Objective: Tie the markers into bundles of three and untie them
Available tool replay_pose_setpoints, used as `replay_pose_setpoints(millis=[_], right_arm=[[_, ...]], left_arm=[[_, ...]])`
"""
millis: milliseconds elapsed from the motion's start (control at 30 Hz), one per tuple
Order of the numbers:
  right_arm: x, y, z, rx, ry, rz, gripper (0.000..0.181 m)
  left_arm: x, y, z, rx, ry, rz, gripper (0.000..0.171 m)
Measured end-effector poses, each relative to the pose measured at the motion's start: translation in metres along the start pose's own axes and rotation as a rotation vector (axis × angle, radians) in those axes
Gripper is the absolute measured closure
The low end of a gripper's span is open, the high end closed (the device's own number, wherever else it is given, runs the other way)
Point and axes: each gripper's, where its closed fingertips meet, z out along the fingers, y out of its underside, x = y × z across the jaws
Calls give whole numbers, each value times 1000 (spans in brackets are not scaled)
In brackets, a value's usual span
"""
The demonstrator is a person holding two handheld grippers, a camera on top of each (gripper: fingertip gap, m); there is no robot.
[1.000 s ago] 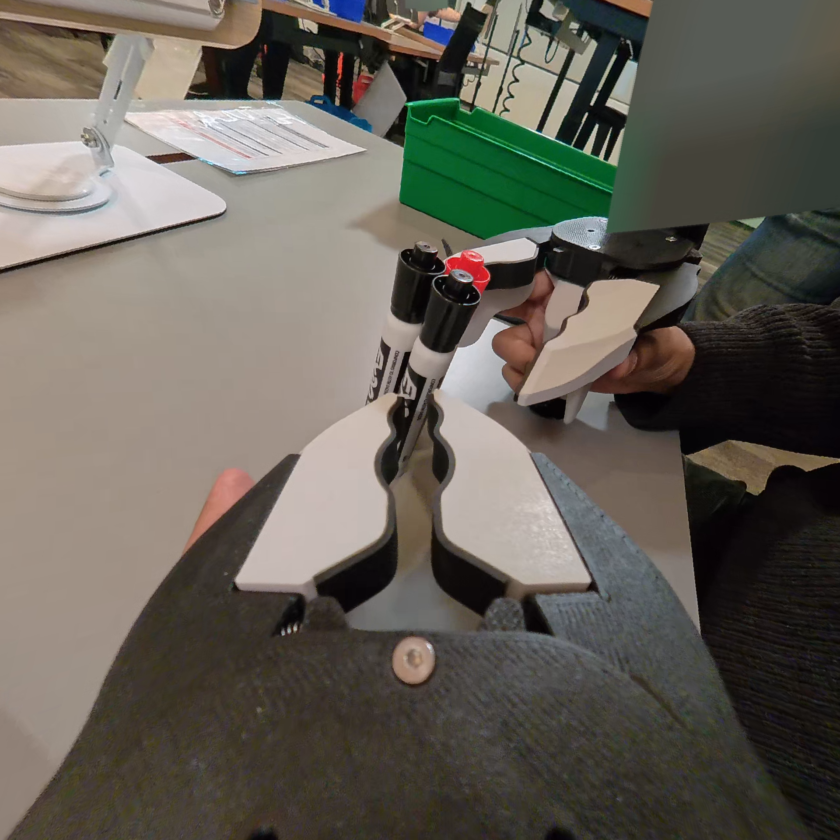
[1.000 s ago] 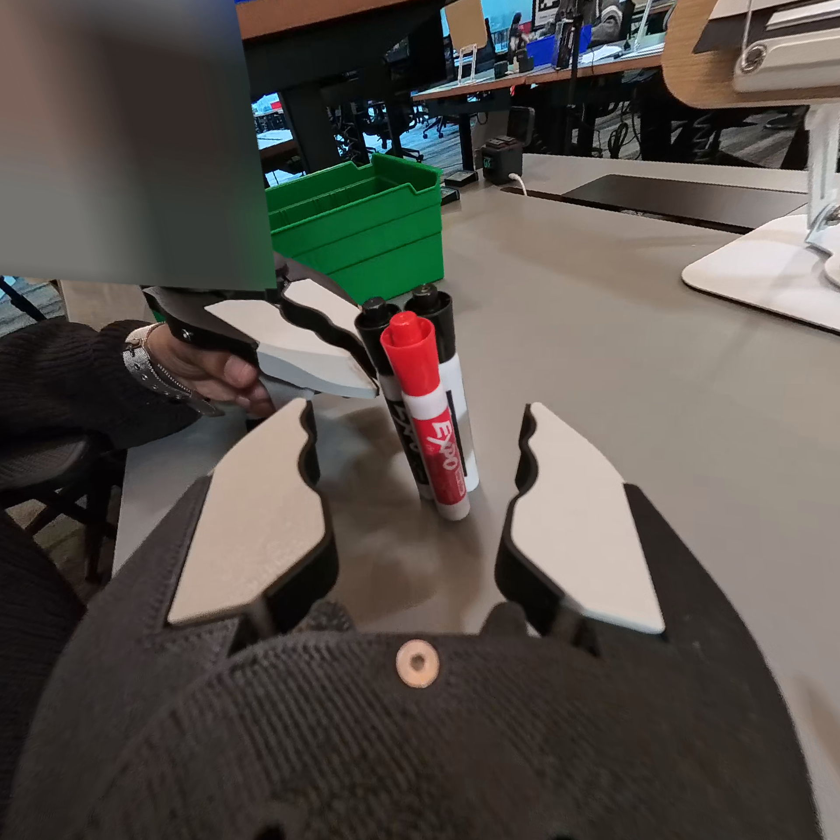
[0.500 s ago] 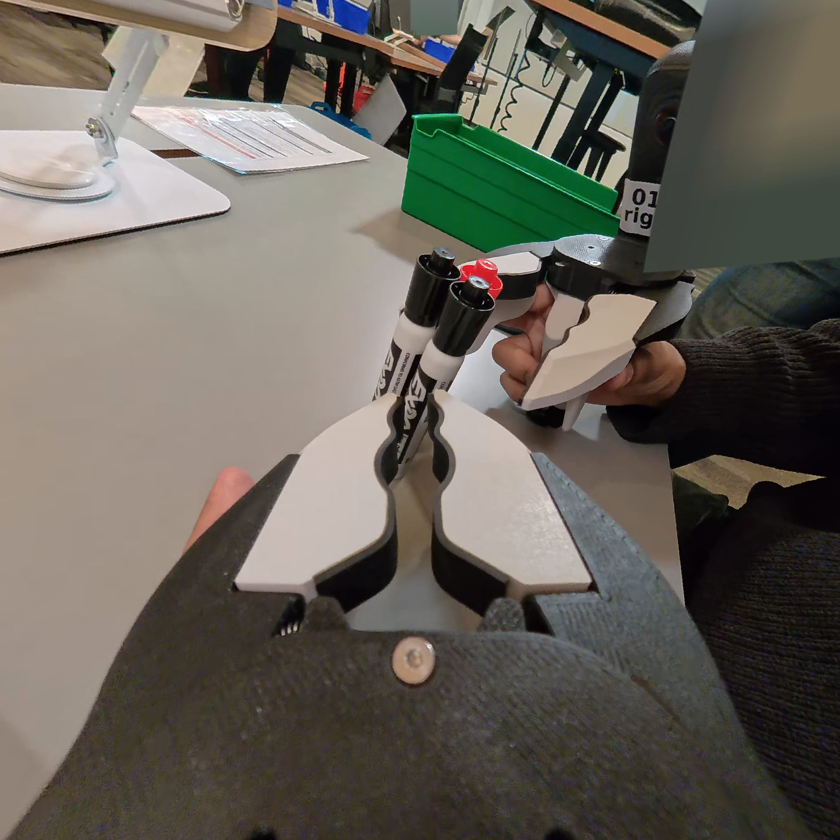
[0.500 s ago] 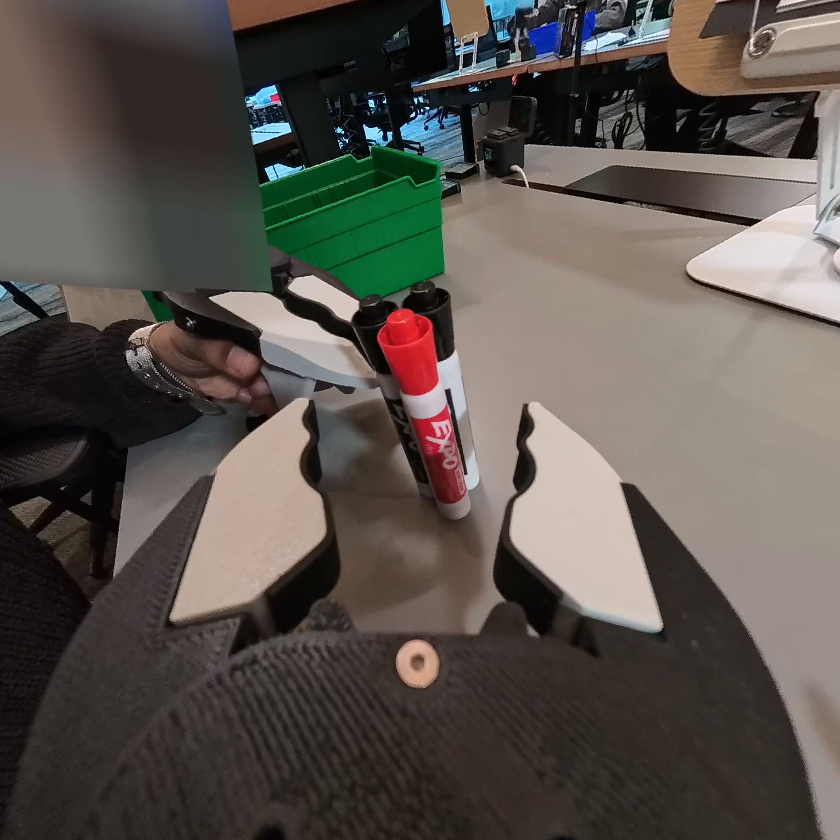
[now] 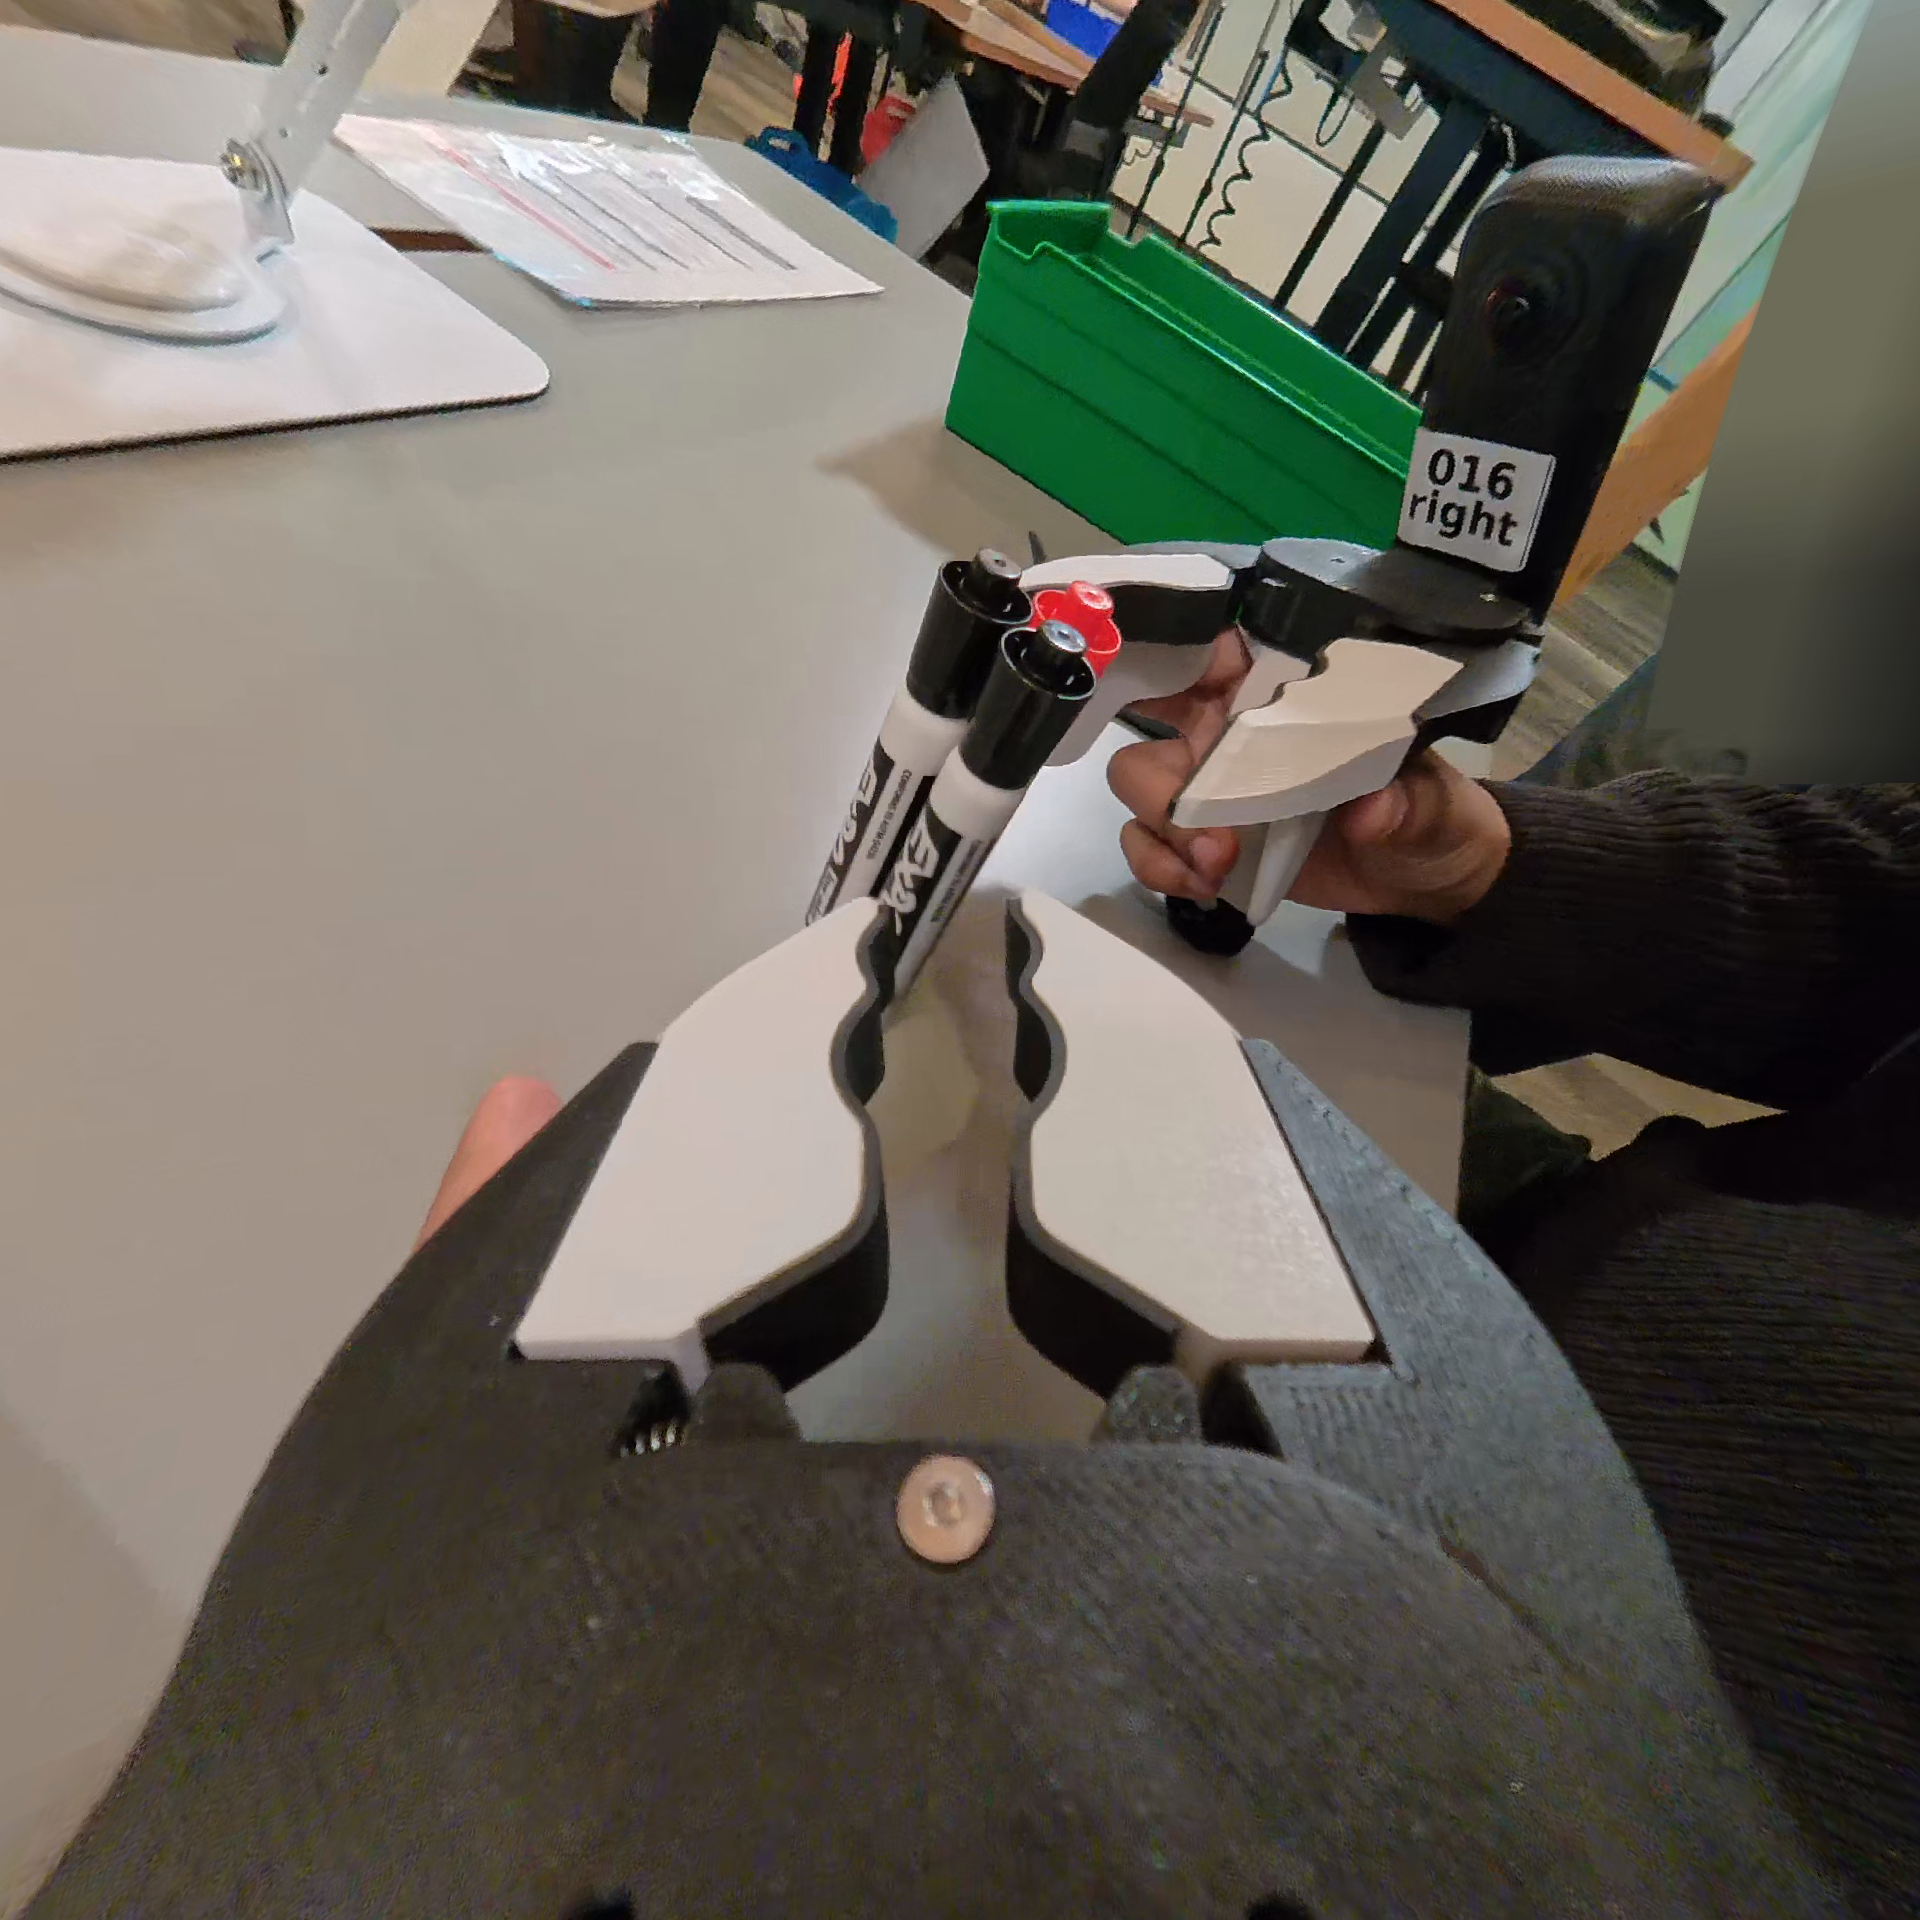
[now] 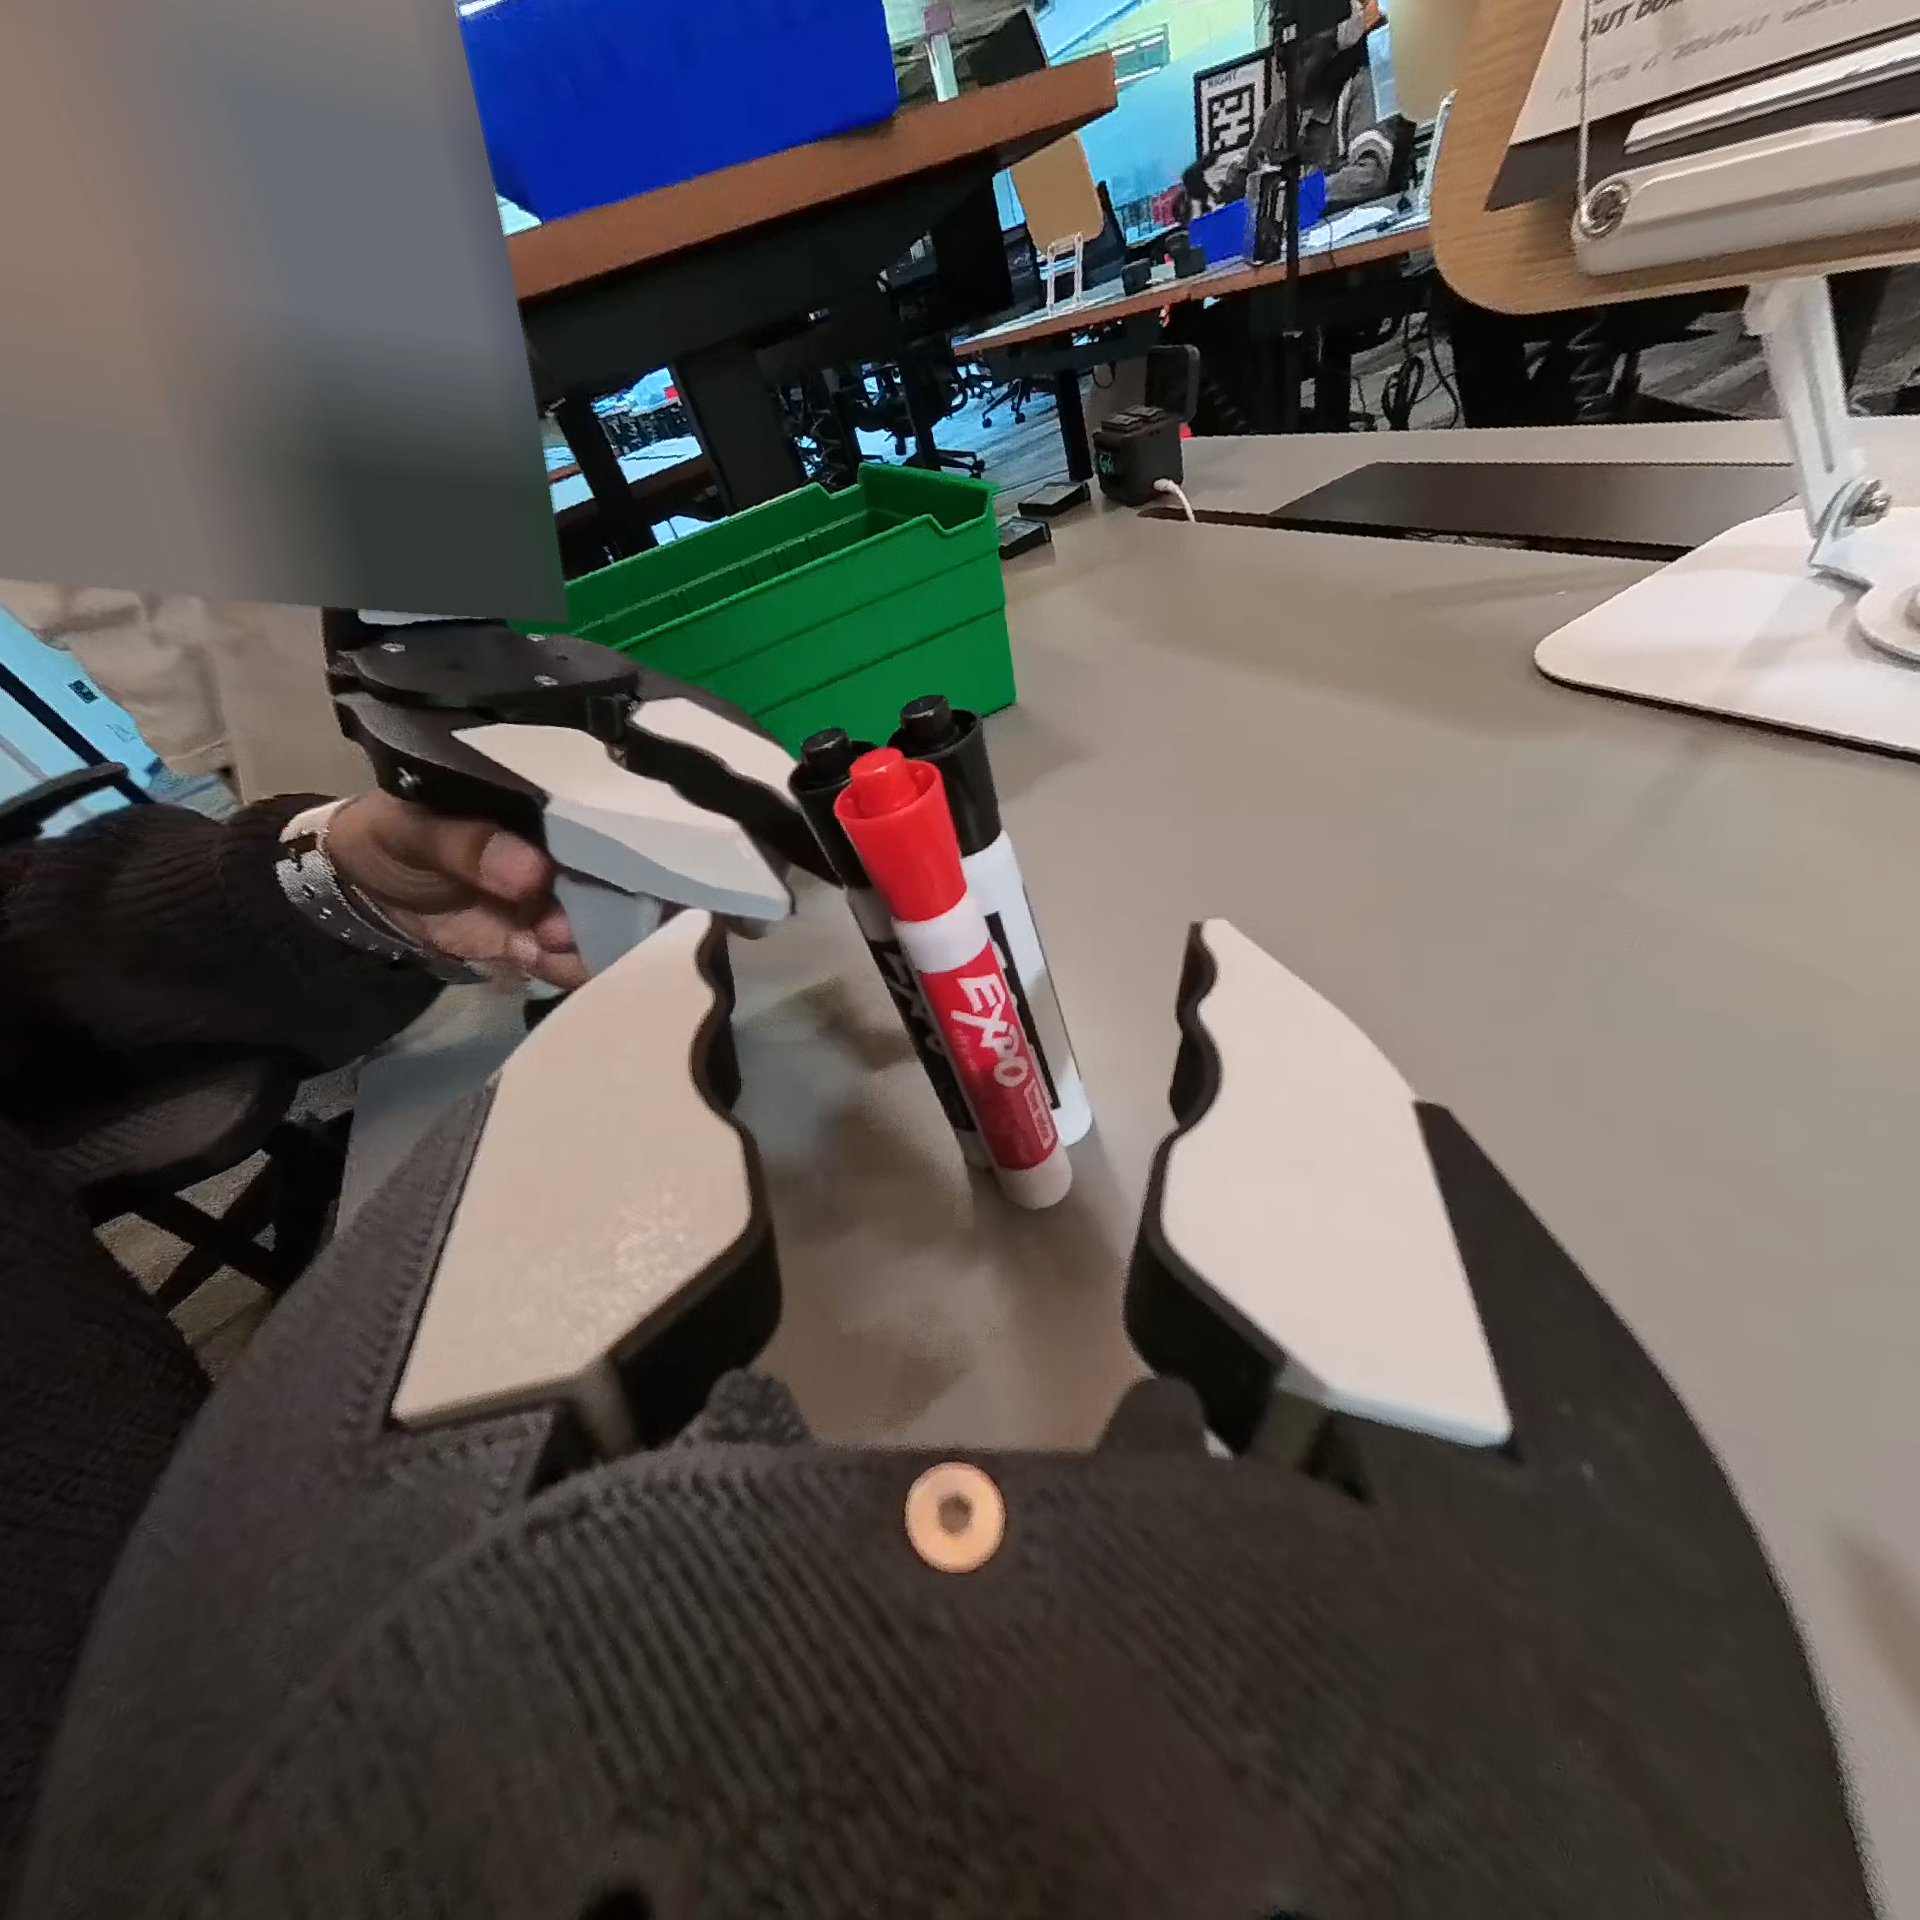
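Observation:
Three markers stand tilted together on the grey table: two black ones (image 5: 966, 675) and a red one (image 6: 977, 1039), whose red cap (image 5: 1070, 613) shows behind them. I see no tie around them. My left gripper (image 5: 935, 914) has its jaws parted a little around the black markers' lower bodies, which lean on the left finger (image 5: 748, 1122). It also shows in the right wrist view (image 6: 800, 883), touching the black markers (image 6: 966, 769). My right gripper (image 6: 956, 935) is wide open and empty, with the markers just ahead between its fingertips. It shows in the left wrist view (image 5: 1117, 769) behind the bundle.
A green bin (image 5: 1143, 416) stands at the table's far edge behind the markers. A white stand base (image 5: 208, 343) and a laminated sheet (image 5: 613, 218) lie far left. The person's dark sleeves lie along the near table edge.
My left jaws have parted from a tight grip on the black markers to a wider gap. The right gripper stays open in about the same place.

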Motion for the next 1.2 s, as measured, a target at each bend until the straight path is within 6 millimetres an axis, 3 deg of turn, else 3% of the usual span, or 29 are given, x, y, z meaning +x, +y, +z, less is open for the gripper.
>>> replay_pose_setpoints(millis=[333, 1200], right_arm=[[-1, 13, 24, -154, -37, -107, 95], [-12, 22, 56, -236, -87, -162, 97]], left_arm=[[10, 15, -15, -30, -63, -25, 148], [24, -2, -20, 95, 55, 20, 150]])
